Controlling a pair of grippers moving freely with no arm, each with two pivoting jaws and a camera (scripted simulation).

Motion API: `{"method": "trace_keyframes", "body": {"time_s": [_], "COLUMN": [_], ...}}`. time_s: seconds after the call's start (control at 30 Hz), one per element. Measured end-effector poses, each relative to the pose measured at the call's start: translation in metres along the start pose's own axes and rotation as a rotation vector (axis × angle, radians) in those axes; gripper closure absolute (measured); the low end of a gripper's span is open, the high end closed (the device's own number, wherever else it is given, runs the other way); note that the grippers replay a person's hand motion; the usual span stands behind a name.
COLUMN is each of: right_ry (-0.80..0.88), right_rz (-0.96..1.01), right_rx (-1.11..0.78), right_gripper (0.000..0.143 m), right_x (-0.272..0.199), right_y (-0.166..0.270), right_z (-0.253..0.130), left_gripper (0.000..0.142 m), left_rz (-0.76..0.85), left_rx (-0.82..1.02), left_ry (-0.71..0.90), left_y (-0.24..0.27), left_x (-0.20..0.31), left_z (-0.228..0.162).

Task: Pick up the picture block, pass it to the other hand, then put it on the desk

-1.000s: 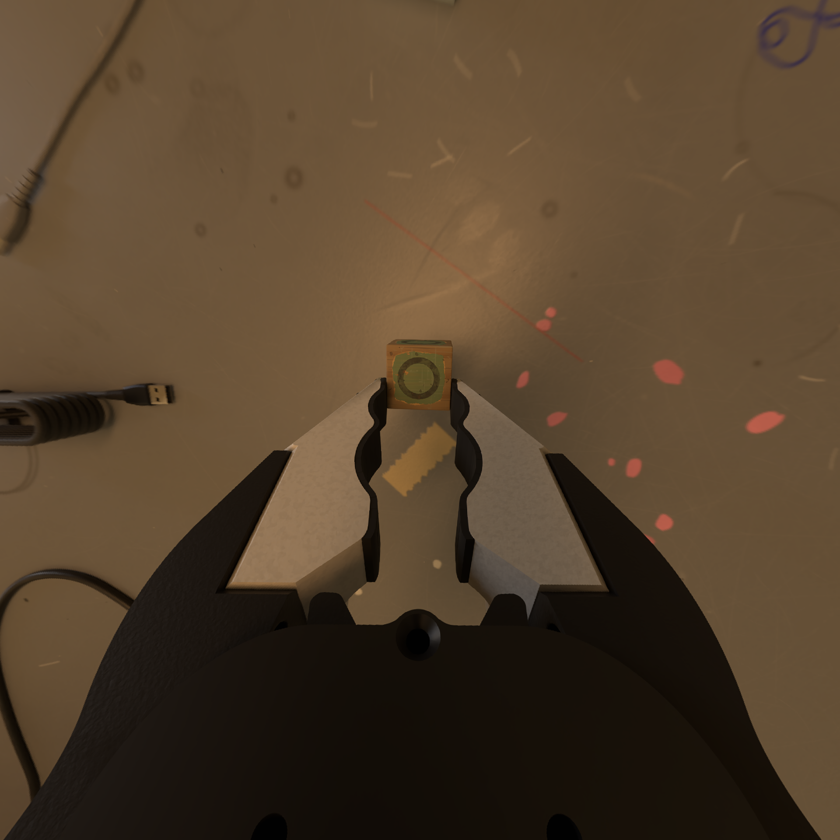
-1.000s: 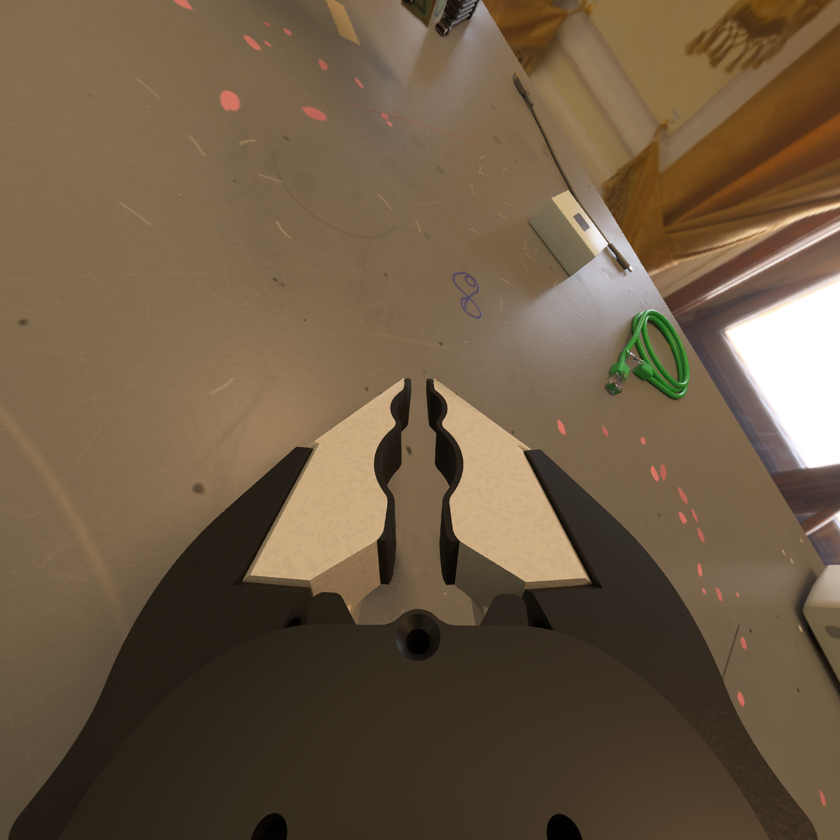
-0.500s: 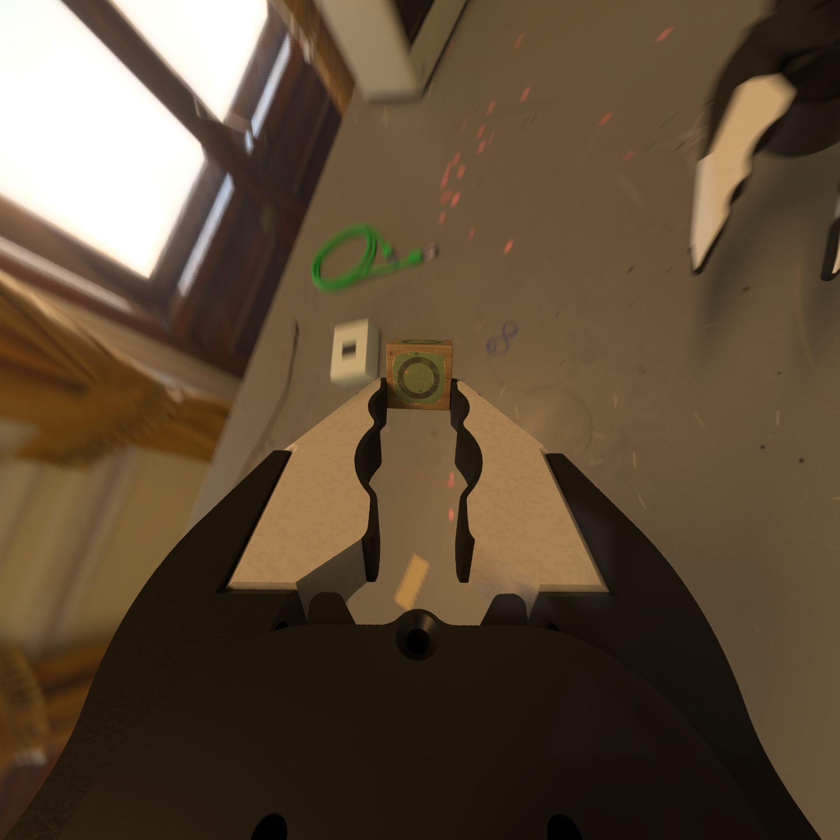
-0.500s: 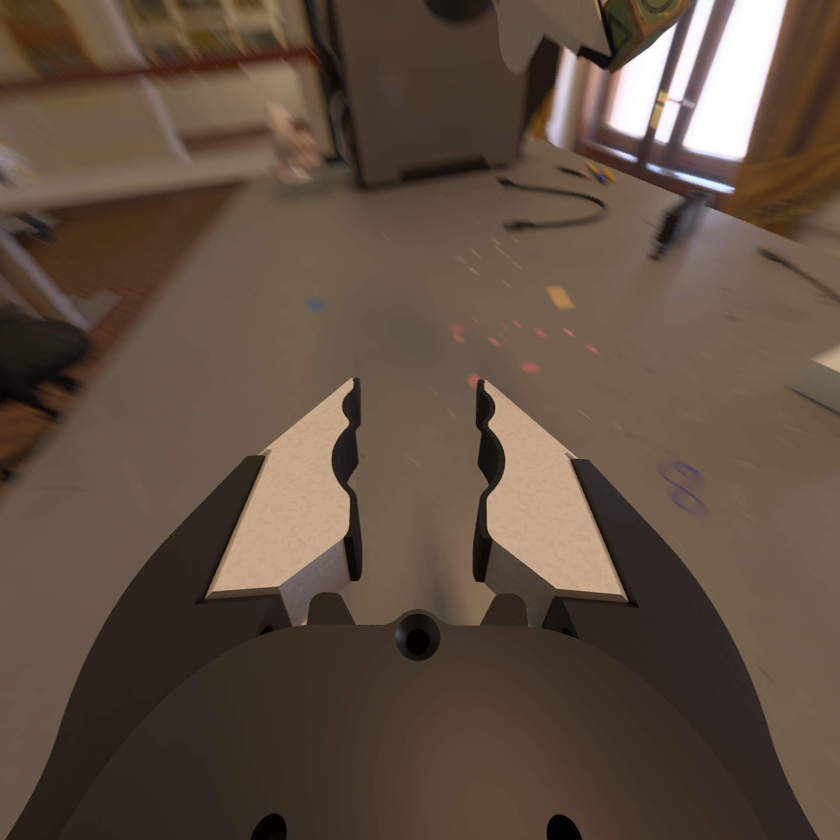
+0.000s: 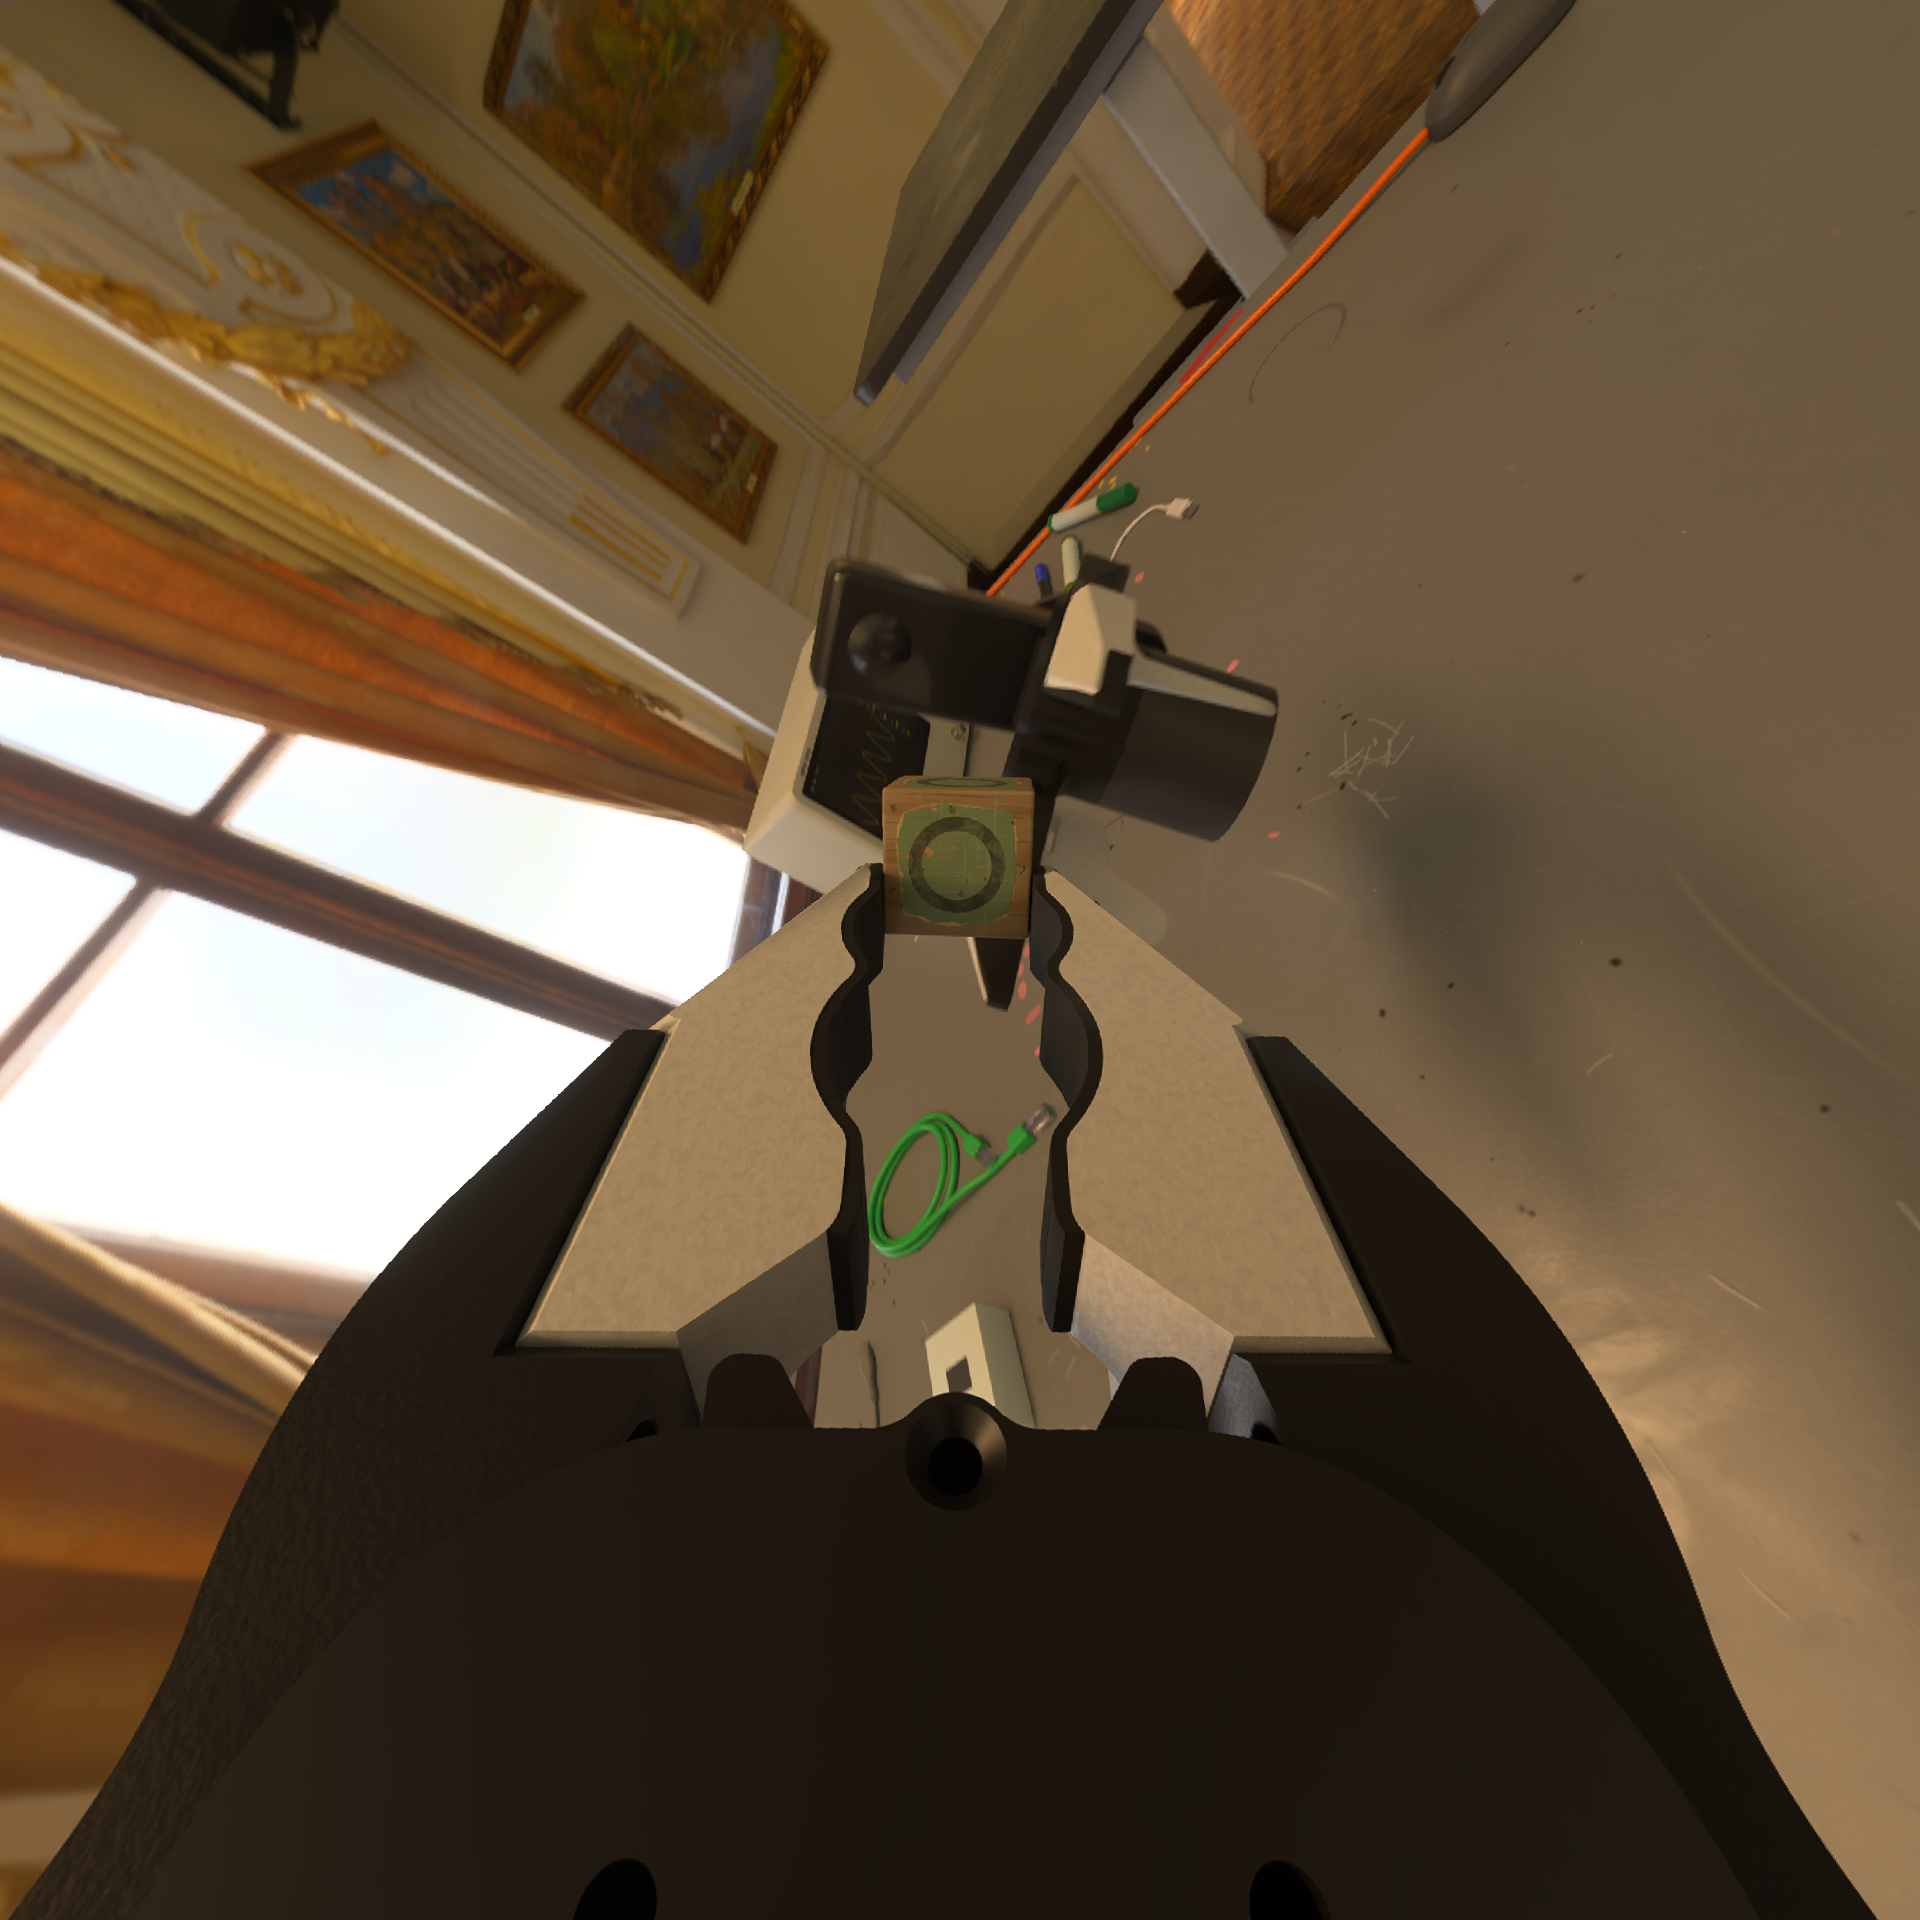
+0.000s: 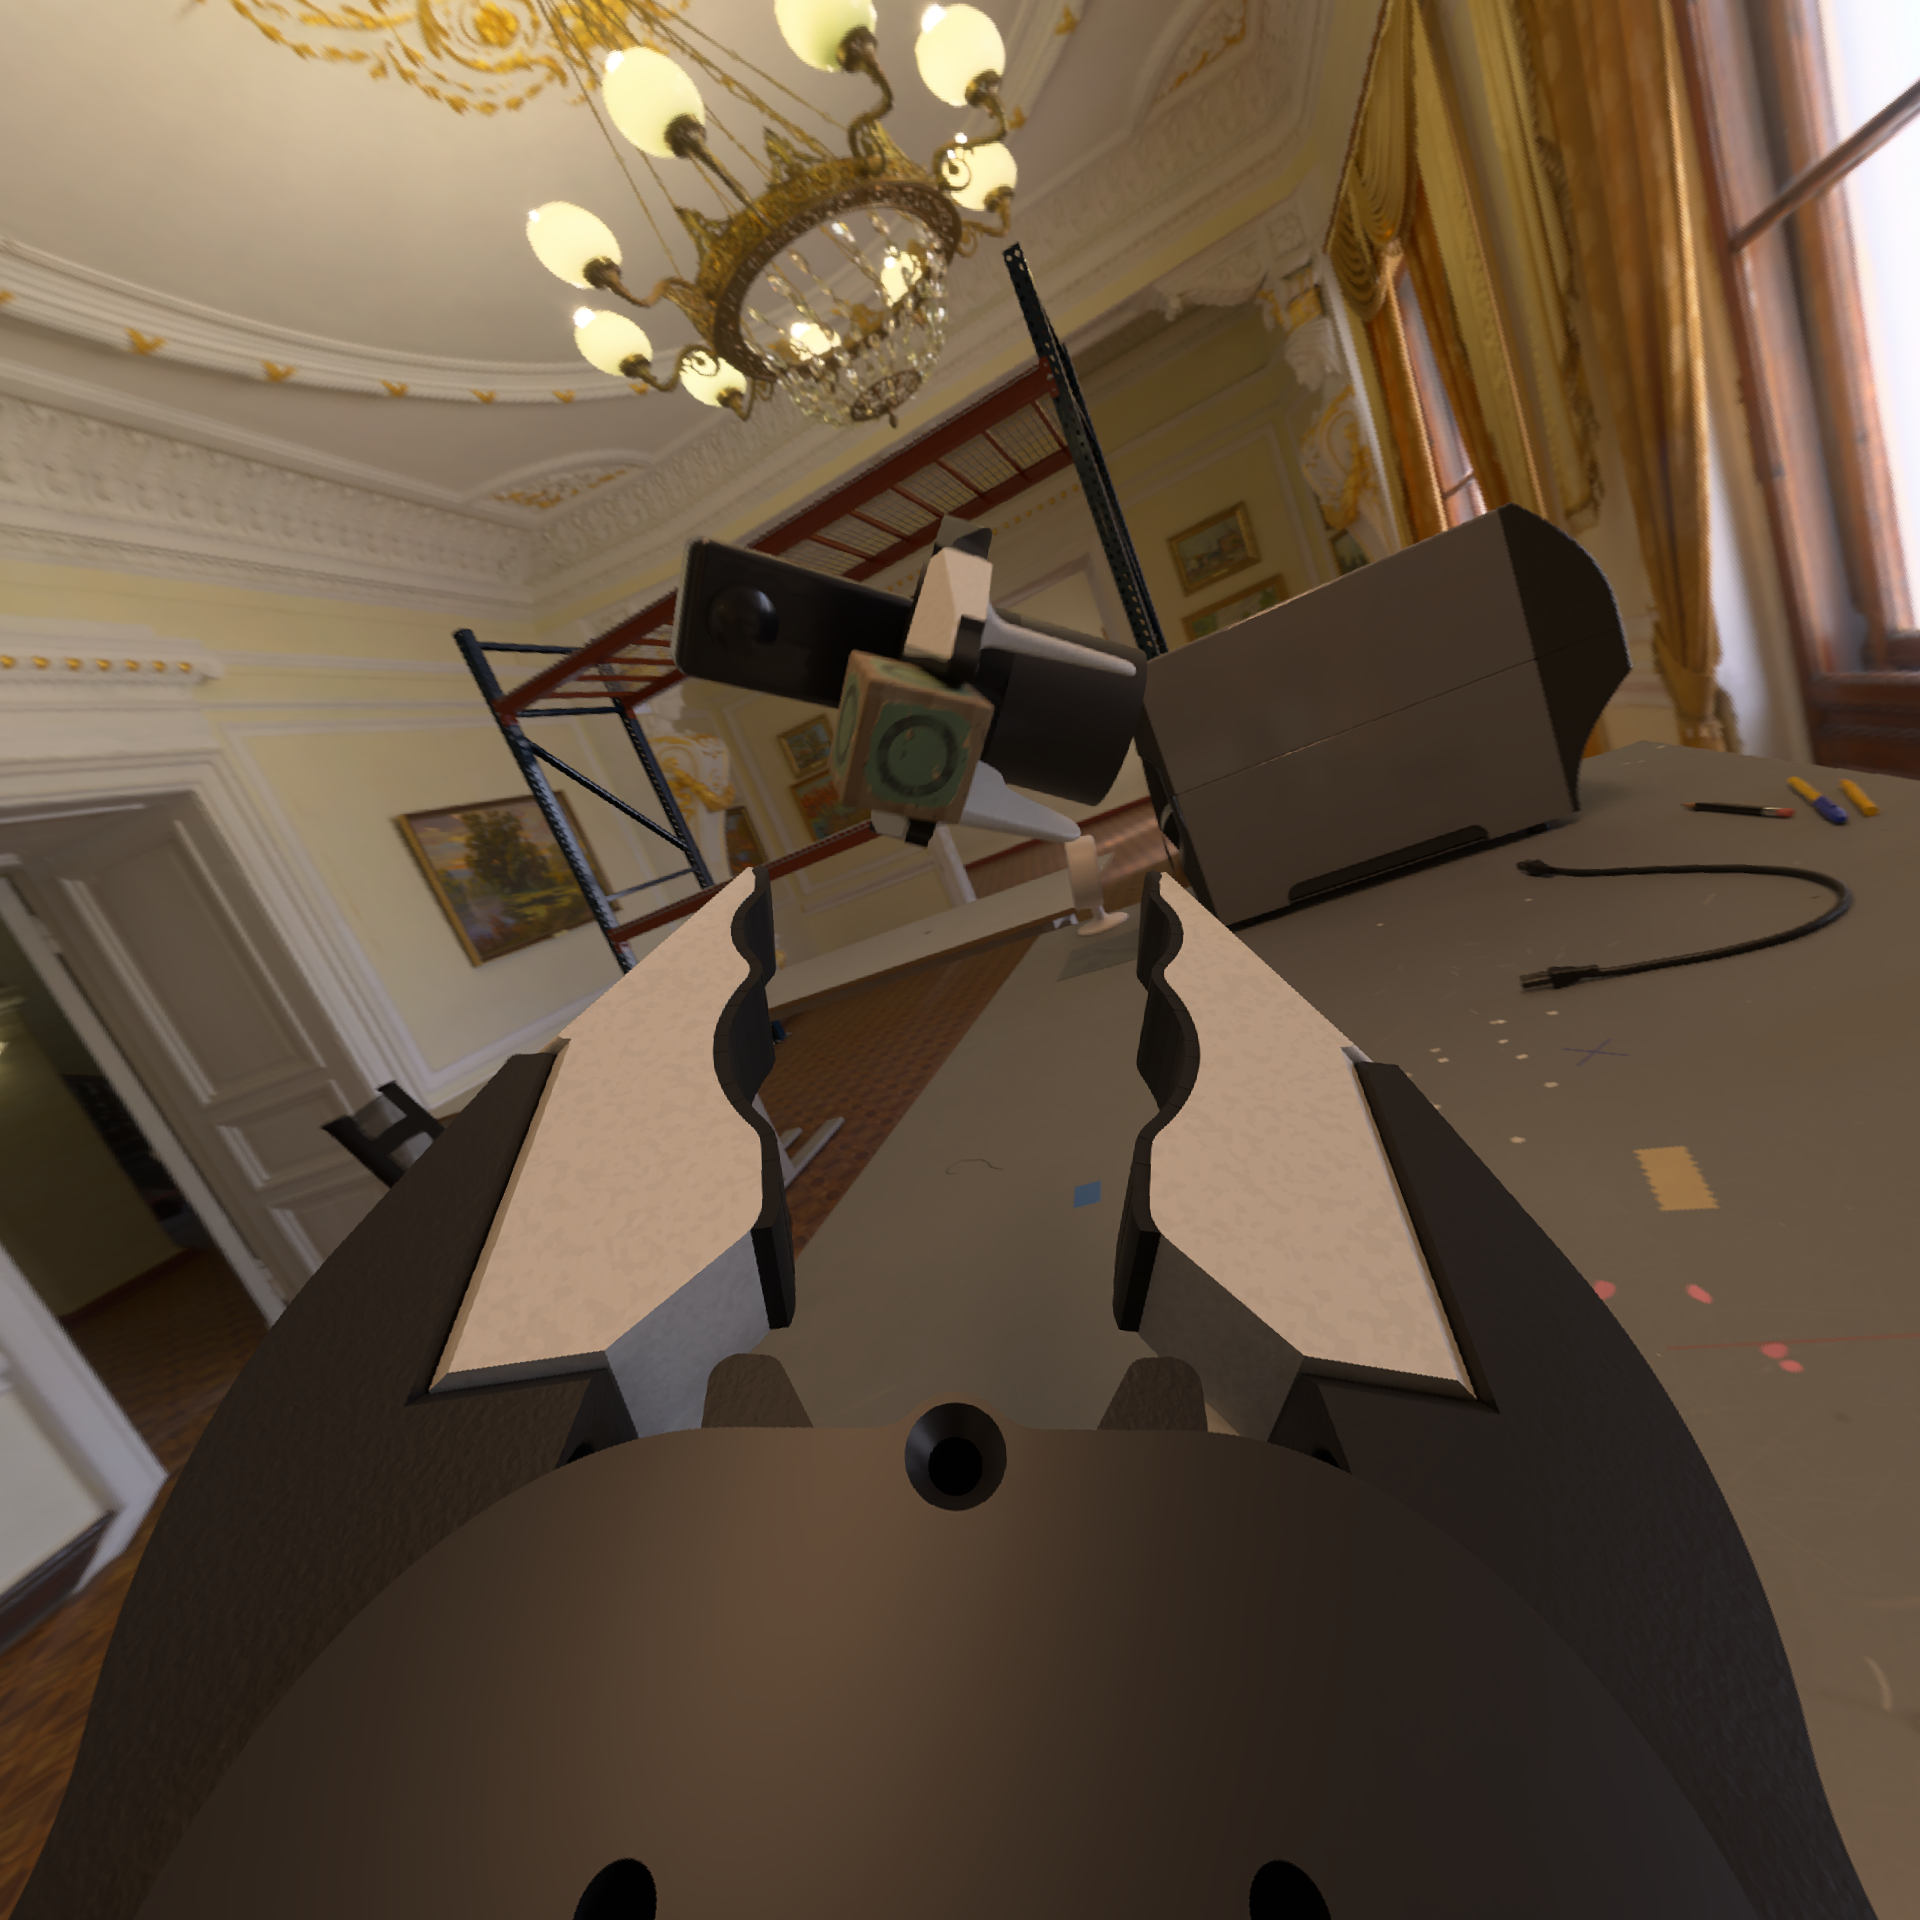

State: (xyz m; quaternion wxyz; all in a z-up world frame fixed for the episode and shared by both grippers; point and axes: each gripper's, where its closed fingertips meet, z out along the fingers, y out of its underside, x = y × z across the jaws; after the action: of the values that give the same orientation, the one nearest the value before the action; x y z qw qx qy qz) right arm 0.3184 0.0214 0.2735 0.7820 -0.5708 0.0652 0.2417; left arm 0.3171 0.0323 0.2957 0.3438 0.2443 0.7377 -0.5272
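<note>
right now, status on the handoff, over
Left claw shut on picture block, held above the desk. Right claw open, facing the block, not yet around it. Nothing between them.

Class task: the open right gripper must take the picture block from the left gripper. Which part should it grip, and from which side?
Judging by its pose, the picture block is pinched at its rear by the left gripper. The right gripper should probably close on the free faces of the protruding front half, approaching head-on.
</note>
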Motion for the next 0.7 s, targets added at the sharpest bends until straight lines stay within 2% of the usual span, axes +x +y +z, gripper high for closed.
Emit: {"method": "trace_keyframes", "body": {"time_s": [0.47, 0.7], "right_ry": [-0.147, -0.189], "right_rz": [0.033, 0.03], "right_rx": [0.019, 0.01], "right_gripper": [0.08, 0.114], "right_x": [-0.021, -0.029], "right_y": [-0.001, 0.0], "right_z": [0.01, 0.01], "left_gripper": [0.115, 0.115], "left_rz": [0.142, 0.161], "left_rx": [-0.012, -0.004], "left_ry": [0.01, 0.011], "left_y": [-0.01, -0.011], "left_x": [0.019, 0.022], "left_z": [0.018, 0.022]}}
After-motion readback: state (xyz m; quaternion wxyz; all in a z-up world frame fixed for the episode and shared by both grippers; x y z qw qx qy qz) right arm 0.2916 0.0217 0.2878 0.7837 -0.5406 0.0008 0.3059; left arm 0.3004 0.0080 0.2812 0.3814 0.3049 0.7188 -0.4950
